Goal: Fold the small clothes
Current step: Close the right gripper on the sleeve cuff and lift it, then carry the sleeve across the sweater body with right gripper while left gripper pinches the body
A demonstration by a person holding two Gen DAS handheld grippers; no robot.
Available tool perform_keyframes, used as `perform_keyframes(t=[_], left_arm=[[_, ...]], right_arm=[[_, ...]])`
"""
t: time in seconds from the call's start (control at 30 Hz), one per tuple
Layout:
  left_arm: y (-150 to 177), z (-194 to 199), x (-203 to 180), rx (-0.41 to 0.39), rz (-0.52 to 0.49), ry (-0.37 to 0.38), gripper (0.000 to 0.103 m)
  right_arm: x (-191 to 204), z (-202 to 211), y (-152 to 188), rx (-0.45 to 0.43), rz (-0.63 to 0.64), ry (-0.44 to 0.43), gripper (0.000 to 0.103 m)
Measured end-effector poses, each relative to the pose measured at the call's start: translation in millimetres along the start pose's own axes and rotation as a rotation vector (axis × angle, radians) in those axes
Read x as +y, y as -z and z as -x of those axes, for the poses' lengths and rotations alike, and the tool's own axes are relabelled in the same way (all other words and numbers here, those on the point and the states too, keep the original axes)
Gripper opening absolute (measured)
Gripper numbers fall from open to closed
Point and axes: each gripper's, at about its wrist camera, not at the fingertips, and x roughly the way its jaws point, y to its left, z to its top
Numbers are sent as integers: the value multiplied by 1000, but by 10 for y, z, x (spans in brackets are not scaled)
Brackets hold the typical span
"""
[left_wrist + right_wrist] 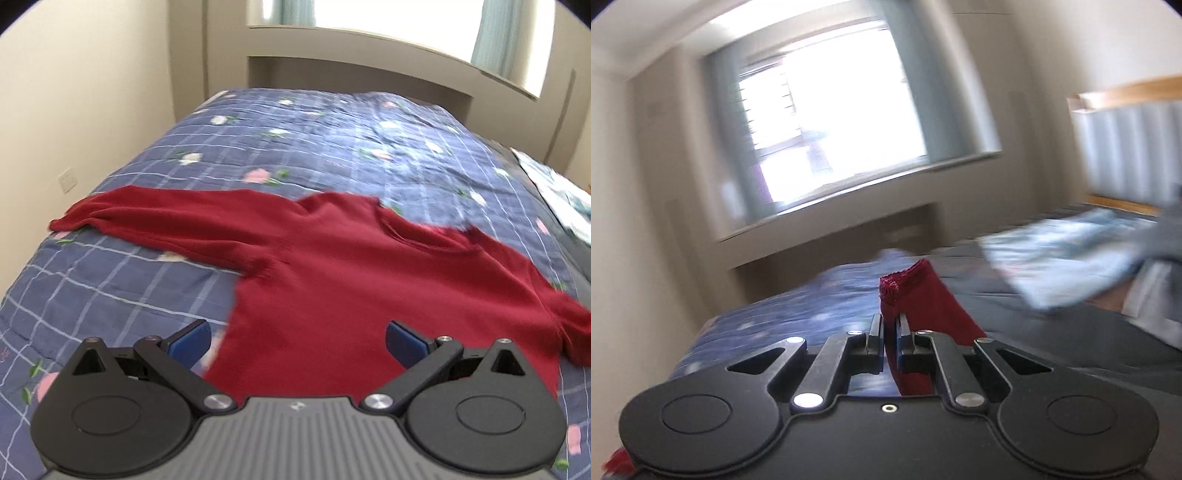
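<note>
Red sweater (332,266) spread flat on the blue floral quilt (110,295) of the bed, one sleeve stretched out. Left gripper (298,341) above its hem, jaws released. Right gripper (889,325) clenched on a sleeve cuff (916,291), lifted.

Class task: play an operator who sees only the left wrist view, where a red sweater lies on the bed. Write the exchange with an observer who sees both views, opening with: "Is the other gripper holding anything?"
Observer: Yes. The right gripper is shut on a fold of the red sweater.
Operator: Which part of it?
Observer: A ribbed knit edge sticks up past the fingers; I cannot tell whether it is a cuff or the hem.
Operator: Anything else to that side?
Observer: A pale blue patterned cloth lies on a grey sheet, blurred.
</note>
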Motion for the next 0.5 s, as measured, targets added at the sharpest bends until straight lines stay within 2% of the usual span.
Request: perform_keyframes(t=[0.13,0.23,0.4,0.5], left_arm=[[-91,-1,357,-21,62,-33,103],[-109,-17,601,-26,88,-65,103],[-95,-105,919,-17,120,-94,103],[-96,-162,1047,-10,140,-82,103]], right_arm=[[736,-348,256,53,47,-135,6],[1262,-588,719,136,76,-201,6],[1907,-786,1700,278,201,-226,6],[2127,-818,2172,346,262,-217,6]])
